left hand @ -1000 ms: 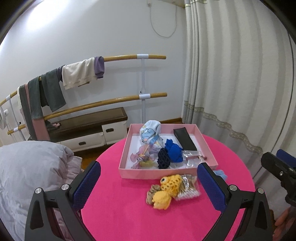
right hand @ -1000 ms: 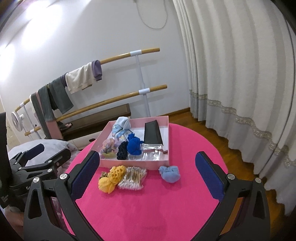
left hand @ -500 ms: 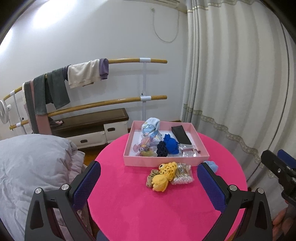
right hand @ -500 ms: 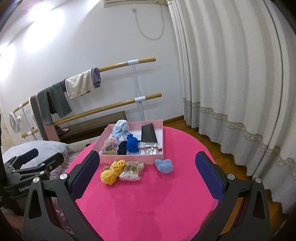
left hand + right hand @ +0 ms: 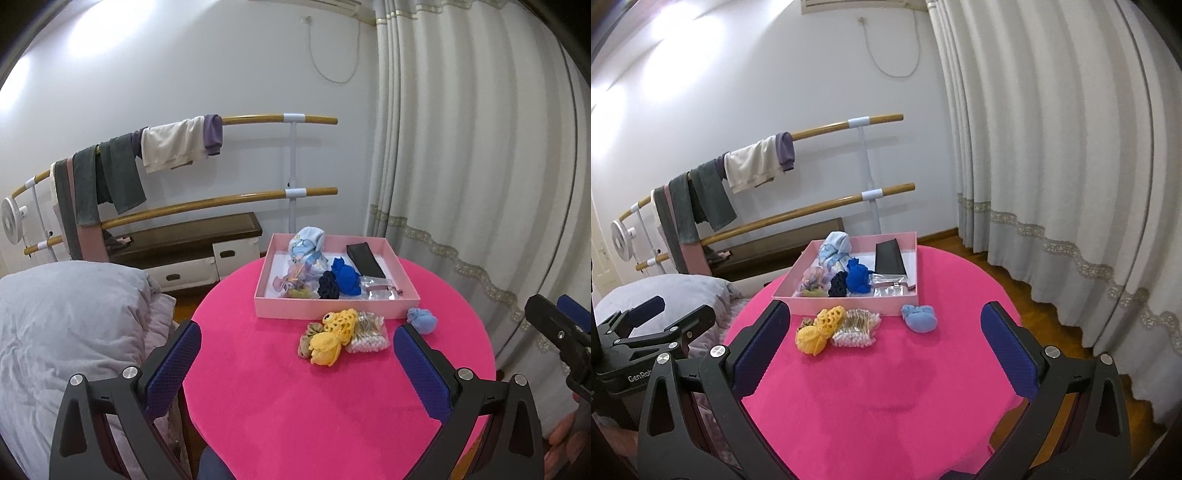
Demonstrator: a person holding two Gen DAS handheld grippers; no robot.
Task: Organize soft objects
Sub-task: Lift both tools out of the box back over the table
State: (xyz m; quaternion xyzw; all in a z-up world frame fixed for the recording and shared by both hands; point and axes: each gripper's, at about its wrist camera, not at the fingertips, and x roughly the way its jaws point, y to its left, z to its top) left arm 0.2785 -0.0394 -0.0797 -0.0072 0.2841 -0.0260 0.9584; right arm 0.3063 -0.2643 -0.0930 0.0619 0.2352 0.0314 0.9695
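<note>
Both grippers, left gripper (image 5: 297,360) and right gripper (image 5: 884,341), just backed away from the table (image 5: 886,406), jaws wide open and empty; yellow scrunchie (image 5: 816,328) and blue ball (image 5: 919,318) remain outside the pink box (image 5: 849,299).

I count one pink box (image 5: 849,308) on one round table (image 5: 886,398). Outside the box lie three soft bundles: yellow (image 5: 820,329), light blue (image 5: 919,318), and olive (image 5: 308,334). One packet of cotton swabs (image 5: 857,328) lies there too.
</note>
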